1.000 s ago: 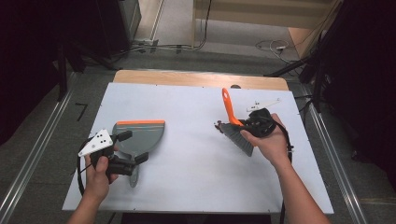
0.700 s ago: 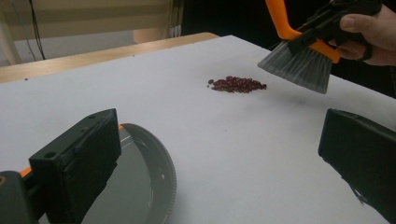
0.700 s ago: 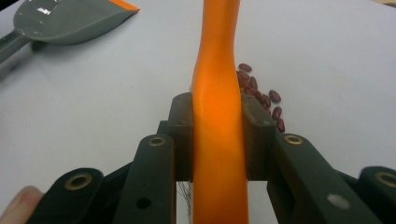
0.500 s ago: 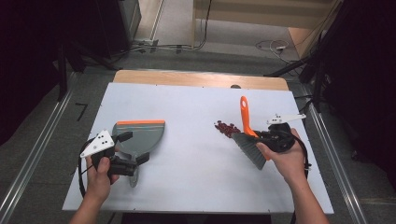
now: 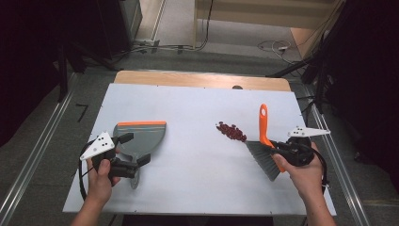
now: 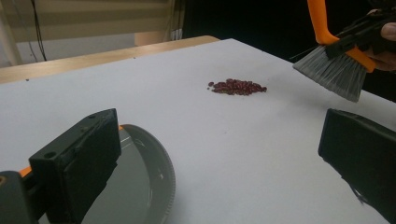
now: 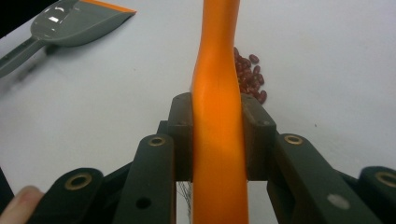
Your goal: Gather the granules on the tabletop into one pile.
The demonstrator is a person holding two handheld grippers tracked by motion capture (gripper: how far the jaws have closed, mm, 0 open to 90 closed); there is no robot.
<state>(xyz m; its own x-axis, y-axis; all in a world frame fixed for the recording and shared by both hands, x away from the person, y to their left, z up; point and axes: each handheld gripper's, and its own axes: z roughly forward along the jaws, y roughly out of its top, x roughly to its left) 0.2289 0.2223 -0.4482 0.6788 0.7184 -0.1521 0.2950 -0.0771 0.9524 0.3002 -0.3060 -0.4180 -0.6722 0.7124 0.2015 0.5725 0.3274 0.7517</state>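
High view is showing the white table [image 5: 197, 117], with every place below given against the pile of red beans [image 5: 231, 132] lying right of its middle. The grey dustpan [image 5: 141, 136] with the orange lip is lying flat well to the left of the beans, its lip pointing away from the person and its handle running back toward the left gripper [image 5: 134, 153]. That gripper is hovering over the dustpan's handle end with its jaws spread wide; in the left gripper view the two black jaws are standing far apart, the dustpan's curved rim [image 6: 159, 168] is sitting beside the left jaw, and neither jaw is touching it. The beans [image 6: 237, 87] are lying farther off across bare table in that view.

The hand brush [image 5: 264, 146] is sitting just to the right of the beans, its grey bristles [image 5: 262, 159] slanting down toward the table near the pile's right edge, apart from it, and its orange handle is rising away from the person. The right gripper [image 5: 282, 153] is pinching that handle: in the right gripper view the jaws are pressing against both sides of the orange handle [image 7: 217, 116]. There the beans [image 7: 250, 74] are peeking out just right of the handle, and the dustpan [image 7: 74, 23] is lying far to the upper left.
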